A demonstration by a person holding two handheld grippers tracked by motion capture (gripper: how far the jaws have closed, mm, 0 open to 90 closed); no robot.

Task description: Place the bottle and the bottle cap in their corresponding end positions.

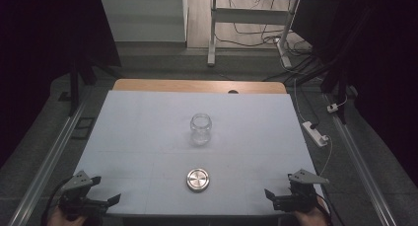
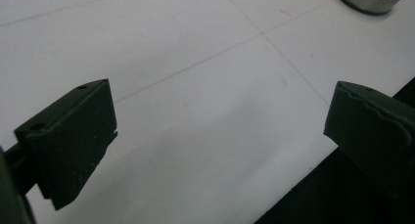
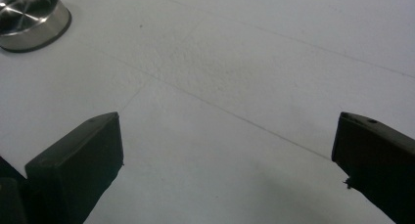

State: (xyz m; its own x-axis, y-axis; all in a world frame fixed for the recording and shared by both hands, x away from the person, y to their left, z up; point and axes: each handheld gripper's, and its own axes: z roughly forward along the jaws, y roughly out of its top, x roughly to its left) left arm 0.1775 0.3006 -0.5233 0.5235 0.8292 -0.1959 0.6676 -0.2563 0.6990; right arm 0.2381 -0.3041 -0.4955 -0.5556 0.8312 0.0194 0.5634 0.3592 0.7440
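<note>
Desk (image 1: 148,137): white top. Glass jar (image 1: 201,129) upright at desk centre, uncapped, looks empty. Metal lid (image 1: 197,179) lies flat nr front edge. Left hand-held gripper (image 1: 109,200) at front-left corner, right hand-held gripper (image 1: 270,194) at front-right corner; both jaws wide, holding nothing.

L tool (image 1: 112,200) & R tool (image 1: 268,193): both held low, jaws wide apart, gripping nothing.
</note>
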